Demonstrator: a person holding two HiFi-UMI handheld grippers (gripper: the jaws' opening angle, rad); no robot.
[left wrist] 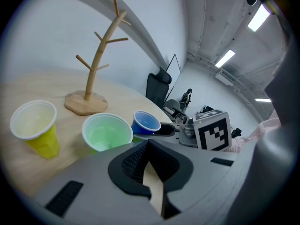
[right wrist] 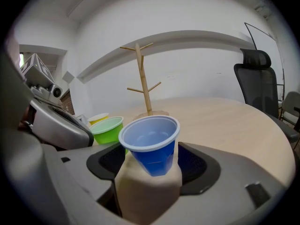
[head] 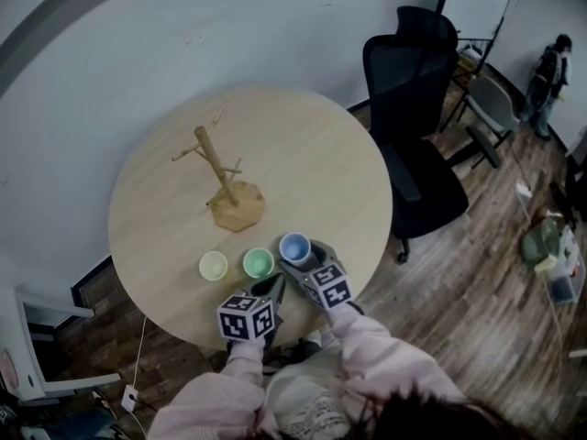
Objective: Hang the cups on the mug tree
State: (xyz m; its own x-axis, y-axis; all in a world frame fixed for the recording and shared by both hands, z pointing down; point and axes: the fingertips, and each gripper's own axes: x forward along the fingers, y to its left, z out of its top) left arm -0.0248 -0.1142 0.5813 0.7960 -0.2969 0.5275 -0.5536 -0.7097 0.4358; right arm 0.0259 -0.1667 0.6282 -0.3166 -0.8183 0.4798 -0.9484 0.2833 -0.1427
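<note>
three cups, one mug tree (head: pixel 220 168), one round bench (head: pixel 312 172), two tools, two chairs

the cups are one yellow cup (head: pixel 213 265), one green cup (head: pixel 259 263) and one blue cup (head: pixel 294 247), in a single row on the wearer's side of the mug tree; the tools are one left tool (head: pixel 273 290) and one right tool (head: pixel 303 262), just past that row from the mug tree; one black chair (head: pixel 413 136) and one grey chair (head: pixel 491 108) stand well apart to the mug tree's right, with one person (head: pixel 550 71) beyond them.
</note>
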